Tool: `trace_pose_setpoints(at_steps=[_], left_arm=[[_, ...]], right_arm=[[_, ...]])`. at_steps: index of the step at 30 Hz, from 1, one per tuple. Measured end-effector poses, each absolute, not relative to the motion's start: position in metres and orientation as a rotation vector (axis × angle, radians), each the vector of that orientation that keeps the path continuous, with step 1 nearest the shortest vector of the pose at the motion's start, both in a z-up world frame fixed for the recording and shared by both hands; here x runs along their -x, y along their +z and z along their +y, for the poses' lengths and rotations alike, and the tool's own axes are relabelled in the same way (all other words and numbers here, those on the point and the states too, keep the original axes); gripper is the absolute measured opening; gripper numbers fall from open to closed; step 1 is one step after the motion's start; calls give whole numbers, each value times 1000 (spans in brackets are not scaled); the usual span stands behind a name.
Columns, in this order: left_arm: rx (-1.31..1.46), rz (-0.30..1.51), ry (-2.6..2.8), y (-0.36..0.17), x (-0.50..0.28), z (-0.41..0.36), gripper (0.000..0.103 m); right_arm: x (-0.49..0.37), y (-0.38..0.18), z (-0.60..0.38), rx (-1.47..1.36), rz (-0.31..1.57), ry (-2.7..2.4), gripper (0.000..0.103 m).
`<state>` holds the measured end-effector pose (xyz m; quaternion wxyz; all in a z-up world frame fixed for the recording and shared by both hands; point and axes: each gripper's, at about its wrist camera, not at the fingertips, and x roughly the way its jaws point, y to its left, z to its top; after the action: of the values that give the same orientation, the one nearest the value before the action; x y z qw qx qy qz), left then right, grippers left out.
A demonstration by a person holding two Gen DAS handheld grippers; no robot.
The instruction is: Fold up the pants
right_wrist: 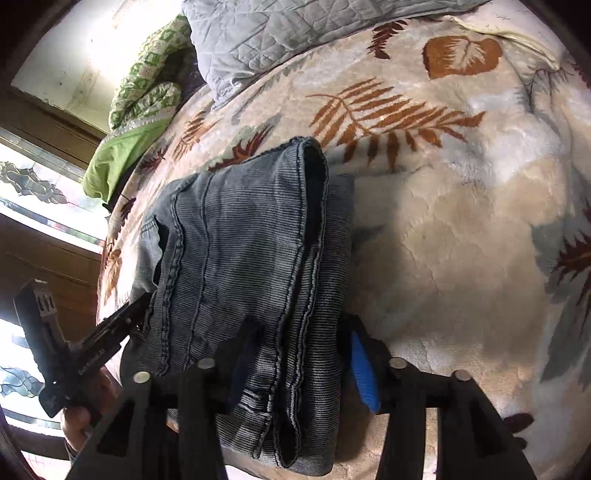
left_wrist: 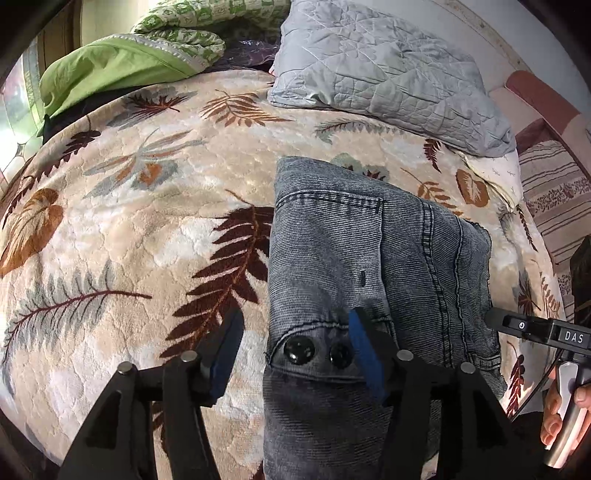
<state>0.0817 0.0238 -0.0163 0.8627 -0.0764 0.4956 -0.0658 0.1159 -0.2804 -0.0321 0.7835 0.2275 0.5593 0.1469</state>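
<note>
Grey-blue denim pants (left_wrist: 369, 258) lie folded into a thick stack on a leaf-patterned blanket (left_wrist: 129, 221). My left gripper (left_wrist: 291, 354) is open, its jaws spread wide over the waistband corner with two black buttons (left_wrist: 299, 349); the right blue pad (left_wrist: 364, 354) rests on the denim. In the right wrist view the pants (right_wrist: 240, 258) run toward me between the fingers of my right gripper (right_wrist: 295, 365), which is open around the layered hems, with a blue pad (right_wrist: 364, 373) just right of the cloth. The right gripper's handle (left_wrist: 546, 332) shows at the left view's right edge.
A grey quilted pillow (left_wrist: 376, 74) lies at the bed's far side, with a green cloth (left_wrist: 110, 74) and green-patterned bedding (left_wrist: 184, 33) to its left. Striped bedding (left_wrist: 554, 199) lies at the right. A window (right_wrist: 37, 206) is left of the bed.
</note>
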Motion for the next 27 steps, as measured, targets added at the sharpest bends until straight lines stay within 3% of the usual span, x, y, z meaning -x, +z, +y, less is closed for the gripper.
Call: trace_pose_setpoints(at_steps=[9, 14, 20, 27], left_arm=[[146, 1028, -86, -30, -48, 14, 66], [77, 1018, -57, -29, -45, 7, 69], [81, 1016, -48, -29, -46, 9, 69], [86, 1017, -49, -29, -45, 9, 69]], right_arm=[[-127, 25, -264, -552, 981, 494, 68], [-174, -37, -255, -526, 1164, 391, 72], [-153, 2, -247, -506, 1060, 409, 72], [-102, 3, -242, -481, 1102, 436, 72]])
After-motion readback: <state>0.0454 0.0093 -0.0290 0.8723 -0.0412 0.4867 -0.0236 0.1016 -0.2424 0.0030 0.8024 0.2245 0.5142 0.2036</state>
